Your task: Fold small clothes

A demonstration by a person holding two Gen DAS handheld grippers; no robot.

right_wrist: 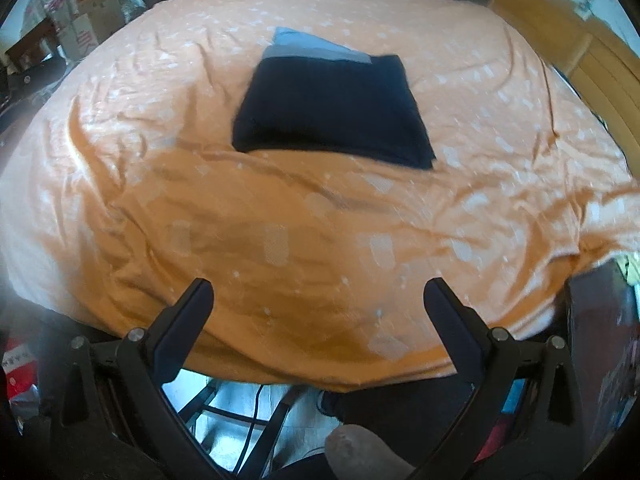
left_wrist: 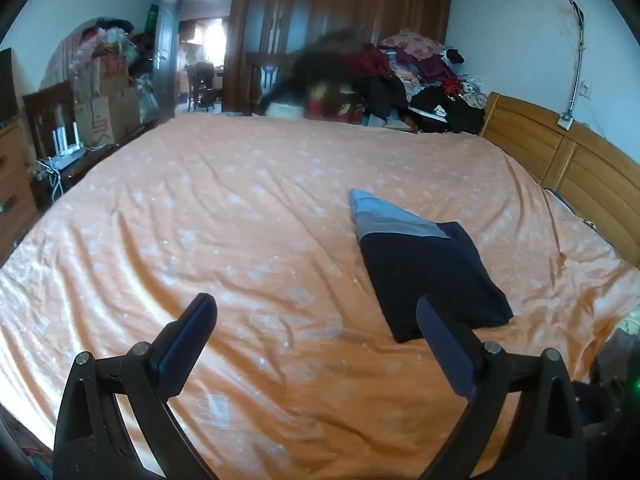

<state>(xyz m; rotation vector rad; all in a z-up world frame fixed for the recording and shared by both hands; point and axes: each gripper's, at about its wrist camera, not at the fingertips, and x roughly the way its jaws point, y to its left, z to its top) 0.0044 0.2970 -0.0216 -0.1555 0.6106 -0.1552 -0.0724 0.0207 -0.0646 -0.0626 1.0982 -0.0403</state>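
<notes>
Trouble could come if a gripper goes back to the folded cloth point(right_wrist: 334, 112) and grabs only the top layer. I think the neat fold would then pull open. A push from the side could also slide it and bunch it up on the soft sheet.

The cloth is dark blue with a grey and light blue band on its far end. It looks already folded into a flat, thick, almost square pack with fairly straight edges. One near corner looks a bit puffy.

It lies on the orange bed sheet point(right_wrist: 280, 240), out in front of the right gripper point(right_wrist: 318, 300) and well apart from it. From the left gripper point(left_wrist: 316, 316) it sits ahead and to the right, and its near corner is just beside the right finger in that view.

Both grippers are wide open and hold nothing. They hang over the near part of the bed.

Past the cloth, a wooden headboard point(left_wrist: 560, 152) stands to the right. A big pile of clothes point(left_wrist: 420, 76) sits far ahead, by a dark wooden wardrobe point(left_wrist: 340, 8).
</notes>
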